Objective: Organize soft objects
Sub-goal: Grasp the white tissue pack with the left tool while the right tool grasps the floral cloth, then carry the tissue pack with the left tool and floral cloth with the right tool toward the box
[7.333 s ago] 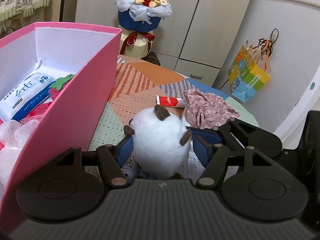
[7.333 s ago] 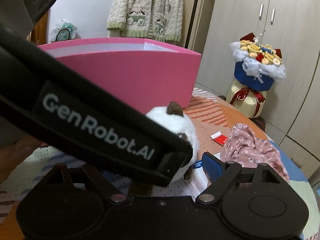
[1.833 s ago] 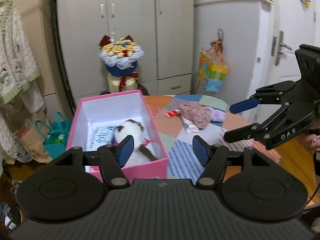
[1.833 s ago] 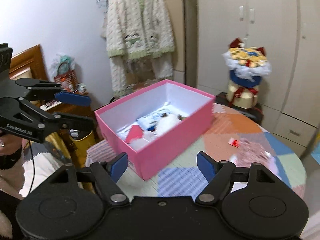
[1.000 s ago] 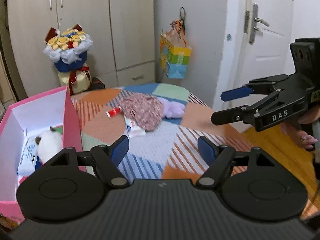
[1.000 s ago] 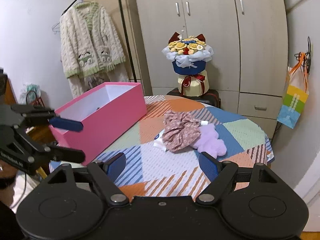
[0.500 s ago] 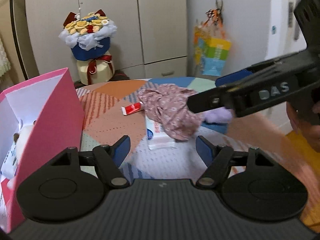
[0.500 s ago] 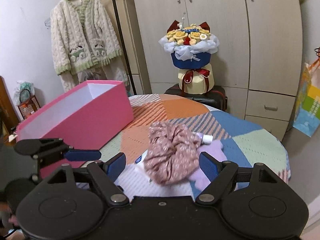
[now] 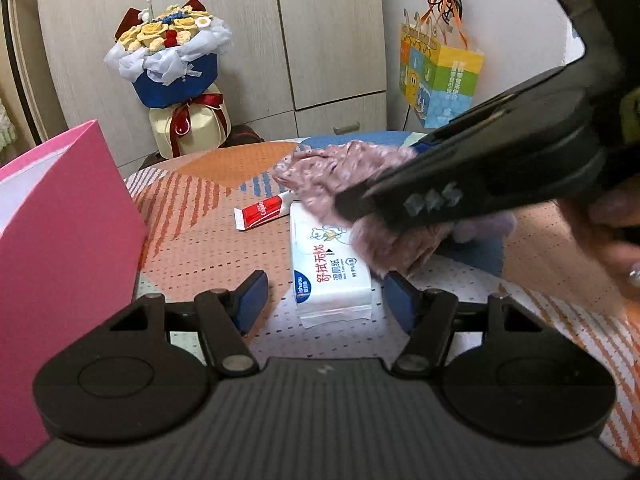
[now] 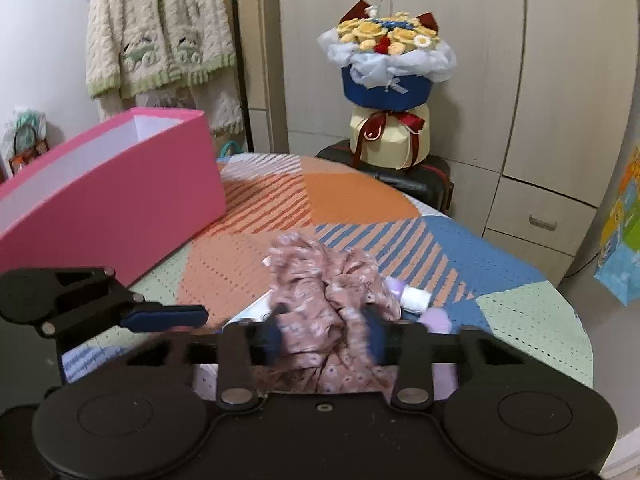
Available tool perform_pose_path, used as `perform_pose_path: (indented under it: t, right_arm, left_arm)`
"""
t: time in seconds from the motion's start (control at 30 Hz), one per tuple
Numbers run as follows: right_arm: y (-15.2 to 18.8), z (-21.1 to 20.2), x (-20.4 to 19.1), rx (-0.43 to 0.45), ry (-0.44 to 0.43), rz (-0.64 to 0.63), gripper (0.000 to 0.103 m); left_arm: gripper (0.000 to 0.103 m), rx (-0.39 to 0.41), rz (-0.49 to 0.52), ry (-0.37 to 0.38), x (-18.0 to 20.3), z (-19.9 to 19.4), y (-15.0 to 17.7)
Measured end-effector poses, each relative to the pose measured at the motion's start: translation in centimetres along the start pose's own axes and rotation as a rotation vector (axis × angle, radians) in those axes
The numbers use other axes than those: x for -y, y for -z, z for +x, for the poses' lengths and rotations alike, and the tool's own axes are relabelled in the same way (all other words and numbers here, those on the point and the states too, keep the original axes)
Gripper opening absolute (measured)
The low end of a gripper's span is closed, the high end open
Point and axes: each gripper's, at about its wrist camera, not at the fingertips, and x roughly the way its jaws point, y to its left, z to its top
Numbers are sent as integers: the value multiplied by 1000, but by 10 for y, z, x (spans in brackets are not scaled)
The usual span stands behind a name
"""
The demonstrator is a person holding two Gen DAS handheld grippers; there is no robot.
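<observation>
Our right tongs (image 10: 322, 338) grasp the pink floral cloth (image 10: 320, 280) on the tabletop (image 10: 360, 196); our left tongs (image 9: 324, 294) hang released above the tissue pack (image 9: 328, 276).

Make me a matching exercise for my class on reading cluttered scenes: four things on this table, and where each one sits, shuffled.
Things:
1. floral cloth
2. wipes pack
3. pink box
4. red tube

Places:
A. between the open left gripper's fingers
B. at the table's left edge
C. between the right gripper's fingers
D. flat on the table, behind the pack

Pairs: 1-C, 2-A, 3-B, 4-D
</observation>
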Motion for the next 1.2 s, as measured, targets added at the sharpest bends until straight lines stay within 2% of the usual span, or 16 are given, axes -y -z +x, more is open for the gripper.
perform_pose_path:
  t: [0.1,0.3,0.4,0.5,0.53,0.57,0.6,0.77,1.07,1.2]
  right_arm:
    - [0,-8,6,21,8,8,22]
    - [6,-21,11,64,54,15,22]
    - [10,-20,15,62,37,43,22]
    - [13,-16,17,63,29,71,22]
    - [14,-15,18,64,25,80,22]
    - [15,-15,19,67,20,88,22]
    - [16,-15,20,71,12,97,22]
    - [20,-16,19,78,-17,124,22]
    - [27,-47,-12,103,30,107,22]
    - [35,-61,-32,109,44,118,22]
  left_arm:
    - [64,-2,-25,8,-3,0,-2]
    - [64,-34,-92,-3,-8,13,-9]
    - [64,-40,-128,17,-6,22,-16]
    - [63,-36,-86,-24,2,29,-20]
    - [60,-37,-83,-34,3,31,-20]
    - [47,-48,-94,-36,2,33,-19]
    - [39,-48,-96,-36,1,33,-20]
    - [38,-26,-141,-35,-8,19,-19]
    - [38,47,-199,-55,-19,-32,-11]
    - [38,74,-191,-65,-21,-58,-3]
